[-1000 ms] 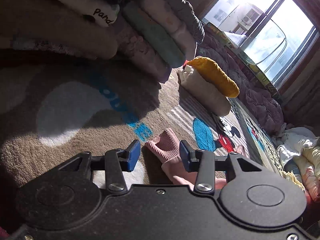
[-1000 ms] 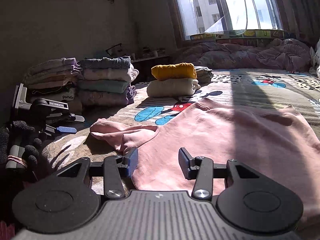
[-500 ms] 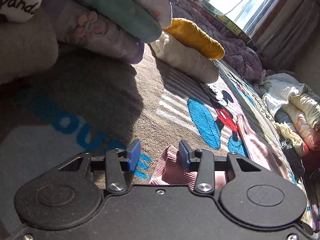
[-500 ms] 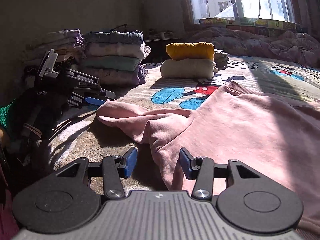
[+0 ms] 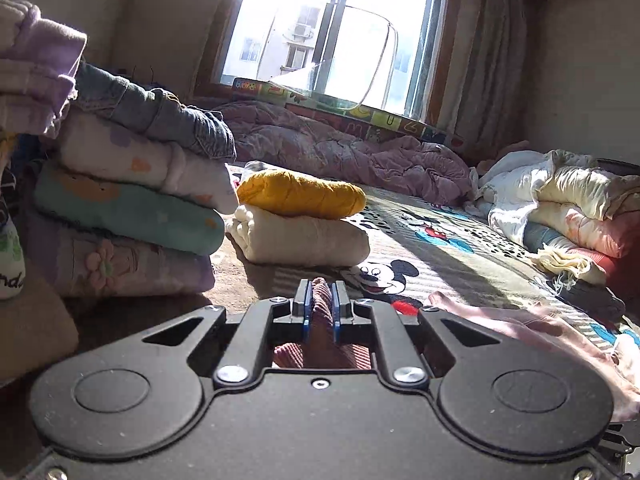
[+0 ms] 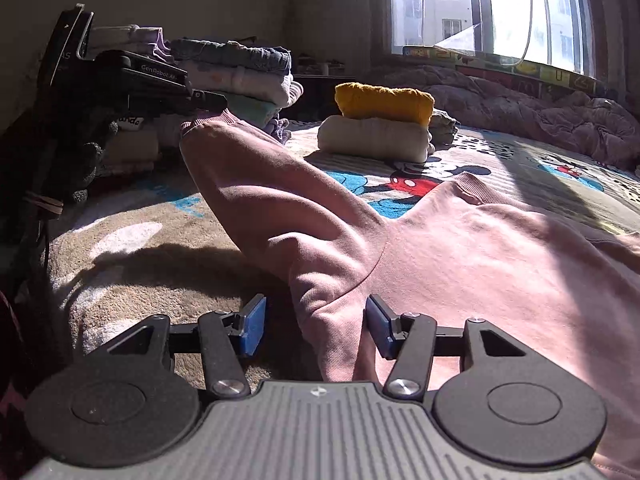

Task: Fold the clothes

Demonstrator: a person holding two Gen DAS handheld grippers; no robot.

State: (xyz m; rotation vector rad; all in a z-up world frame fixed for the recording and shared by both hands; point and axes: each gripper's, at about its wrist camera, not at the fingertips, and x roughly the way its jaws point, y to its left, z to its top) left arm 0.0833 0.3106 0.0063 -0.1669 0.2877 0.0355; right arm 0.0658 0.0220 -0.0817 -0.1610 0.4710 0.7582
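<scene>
The left claw (image 5: 320,306) is clamped tight on the ribbed cuff (image 5: 321,294) of the pink cotton sweatshirt (image 6: 460,264), its two blue pads pressed against the fabric with no gap. From the right wrist view, that cuff (image 6: 208,120) is lifted off the bed at about 10 o'clock, and the sleeve (image 6: 272,196) slopes down from it toward the garment's body, which lies spread over the cartoon-mouse printed bedspread (image 6: 532,168) from the centre out to 3 o'clock.

The right claw (image 6: 316,326) is spread wide. A fold of the sweatshirt near the armpit sits between its blue pads; the right-hand pad lies against the cloth, while the left one stands apart from it, so nothing is gripped.

At 12 o'clock in the right wrist view, a folded mustard-yellow knit sweater (image 6: 384,102) rests on a folded cream sweater (image 6: 374,138). At 11 o'clock is a tall stack of folded pastel clothes (image 6: 240,76), topped by denim. In the left wrist view the same stack (image 5: 132,200) fills 9 to 10 o'clock, a rumpled mauve quilt (image 5: 352,156) lies below the sunlit window (image 5: 340,28) at 12 o'clock, and a heap of unfolded white and cream laundry (image 5: 560,196) sits at 3 o'clock.
</scene>
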